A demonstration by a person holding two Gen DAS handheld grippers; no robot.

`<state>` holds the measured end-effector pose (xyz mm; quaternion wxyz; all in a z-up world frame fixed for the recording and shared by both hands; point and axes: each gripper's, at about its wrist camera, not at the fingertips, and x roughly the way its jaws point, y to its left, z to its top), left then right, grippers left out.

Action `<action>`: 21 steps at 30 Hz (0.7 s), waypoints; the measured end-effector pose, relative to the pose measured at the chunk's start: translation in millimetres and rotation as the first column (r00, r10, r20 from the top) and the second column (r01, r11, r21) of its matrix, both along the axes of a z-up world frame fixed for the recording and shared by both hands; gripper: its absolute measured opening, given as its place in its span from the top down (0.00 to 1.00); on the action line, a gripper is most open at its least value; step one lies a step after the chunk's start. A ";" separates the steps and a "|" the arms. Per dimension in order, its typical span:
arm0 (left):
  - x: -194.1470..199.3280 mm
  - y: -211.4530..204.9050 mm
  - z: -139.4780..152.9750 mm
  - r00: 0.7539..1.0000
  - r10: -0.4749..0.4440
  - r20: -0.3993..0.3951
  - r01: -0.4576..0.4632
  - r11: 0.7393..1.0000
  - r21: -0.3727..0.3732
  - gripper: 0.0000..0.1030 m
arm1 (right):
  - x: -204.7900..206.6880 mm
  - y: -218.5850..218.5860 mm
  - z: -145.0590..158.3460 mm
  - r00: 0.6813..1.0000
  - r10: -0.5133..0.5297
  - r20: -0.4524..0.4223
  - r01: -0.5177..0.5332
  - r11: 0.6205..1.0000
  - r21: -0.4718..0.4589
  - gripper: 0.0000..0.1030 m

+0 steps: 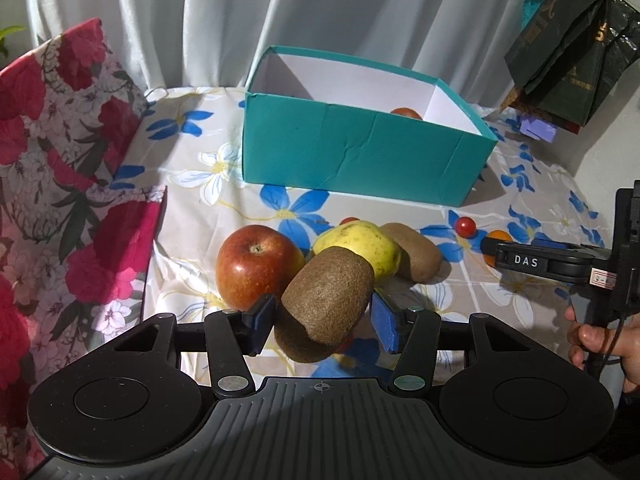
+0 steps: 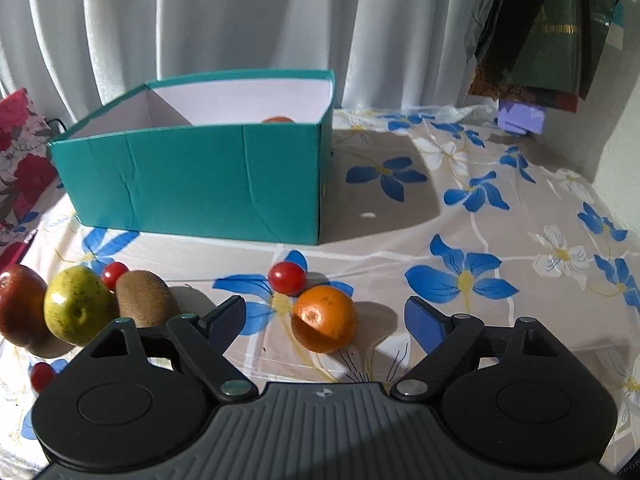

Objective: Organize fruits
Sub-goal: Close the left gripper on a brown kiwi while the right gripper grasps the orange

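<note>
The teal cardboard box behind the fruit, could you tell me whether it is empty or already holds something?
Not empty. The lidless teal cardboard box shows a rounded red-orange fruit peeking above its front wall; what kind, or how many more, cannot be told.

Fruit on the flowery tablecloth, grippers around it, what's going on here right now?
A person with a handheld gripper in each hand is sorting fruit into the teal box. The left gripper sits around a kiwi, pads close to its sides, though a firm grip isn't clear. The right gripper is open around an orange on the cloth. One reddish fruit is already in the box. A red apple, yellow-green apple, second kiwi and cherry tomatoes wait outside.
</note>
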<state>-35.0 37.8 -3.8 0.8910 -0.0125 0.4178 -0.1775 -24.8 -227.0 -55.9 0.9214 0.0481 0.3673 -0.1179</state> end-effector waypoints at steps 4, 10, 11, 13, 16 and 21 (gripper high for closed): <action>2.9 0.7 -0.7 1.000 0.011 -0.013 -0.010 1.000 0.011 0.45 | 11.8 -5.7 -11.1 0.999 -0.015 -0.031 0.016 0.999 0.028 0.32; 7.1 -3.4 -0.1 1.000 0.008 -0.027 -0.007 1.000 0.027 0.45 | 23.0 -8.0 -21.3 0.999 0.005 -0.043 -0.003 0.999 0.044 0.60; 8.0 -5.2 0.8 1.000 0.005 -0.028 -0.004 0.999 0.033 0.45 | 22.4 -7.8 -21.3 0.999 0.001 -0.038 0.001 0.999 0.038 0.61; 9.4 -8.7 4.4 1.000 0.001 -0.020 0.000 0.999 0.046 0.45 | 19.5 -11.0 -18.7 0.999 -0.013 -0.034 0.015 0.997 0.071 0.61; 14.5 -16.3 13.0 1.000 0.002 -0.002 -0.002 0.998 0.070 0.45 | 10.5 -13.0 -9.6 1.000 -0.018 -0.018 0.020 0.994 0.106 0.61; 31.7 -28.9 26.3 0.999 0.030 0.013 -0.031 0.996 0.087 0.45 | -3.3 -6.4 9.6 1.000 0.013 0.013 -0.015 0.989 0.148 0.61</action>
